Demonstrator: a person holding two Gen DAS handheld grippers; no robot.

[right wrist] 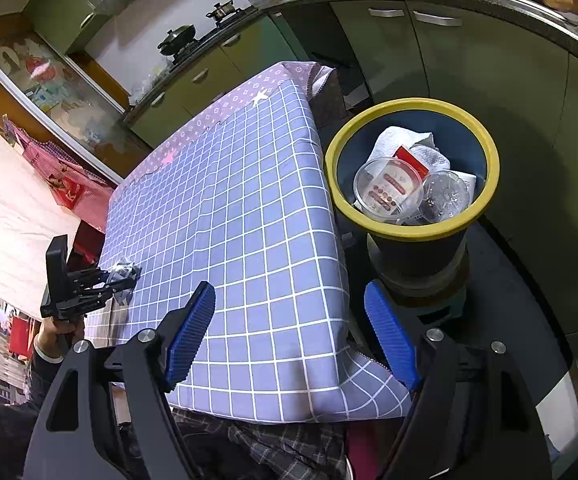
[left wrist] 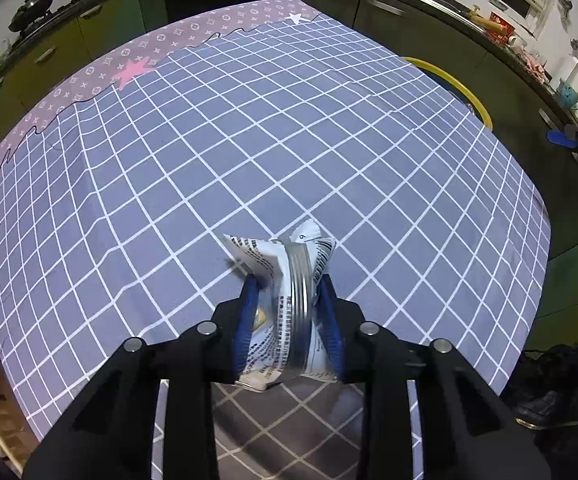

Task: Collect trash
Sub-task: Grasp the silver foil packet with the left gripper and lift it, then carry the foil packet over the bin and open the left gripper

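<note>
My left gripper [left wrist: 287, 280] is shut on a crumpled white and silver snack wrapper [left wrist: 289, 276] with black print, held just above the near edge of the checked blue tablecloth [left wrist: 249, 140]. The same gripper and wrapper [right wrist: 123, 274] show at the table's left edge in the right wrist view. My right gripper [right wrist: 289, 300] is open and empty, above the table's near right corner. A blue trash bin with a yellow rim [right wrist: 411, 234] stands right of the table, holding a clear plastic lid, a clear cup, white paper and a red packet.
The bin's yellow rim [left wrist: 453, 84] peeks past the table's right edge in the left wrist view. Green kitchen cabinets [right wrist: 469, 72] and a counter with pots curve behind the table. A dark checked cloth [right wrist: 249, 440] hangs below the table's near edge.
</note>
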